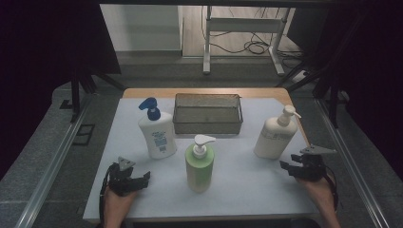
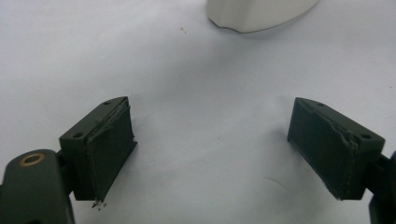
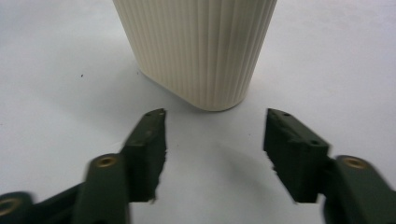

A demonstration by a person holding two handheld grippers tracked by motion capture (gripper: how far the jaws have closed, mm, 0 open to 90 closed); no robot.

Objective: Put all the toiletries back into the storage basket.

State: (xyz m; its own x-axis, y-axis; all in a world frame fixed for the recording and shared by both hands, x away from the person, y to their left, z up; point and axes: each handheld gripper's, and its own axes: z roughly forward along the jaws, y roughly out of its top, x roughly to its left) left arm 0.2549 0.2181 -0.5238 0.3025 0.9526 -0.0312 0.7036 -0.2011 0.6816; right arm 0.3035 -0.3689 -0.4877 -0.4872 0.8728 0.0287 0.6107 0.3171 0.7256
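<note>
Currently the counter [image 1: 266, 190] carries three pump bottles before a mesh basket [image 1: 207, 114]. Cream ribbed bottle [image 3: 198, 51] stands upright, long axis vertical, directly ahead of my right gripper [image 3: 212, 140]; its fingers [image 3: 149, 149] are parted, nothing between them, bottle just beyond the tips. Left gripper [image 2: 210, 140] rests released, well apart from it.

Ribbed cream pump bottle [image 1: 275, 137], upright, table's right.
</note>
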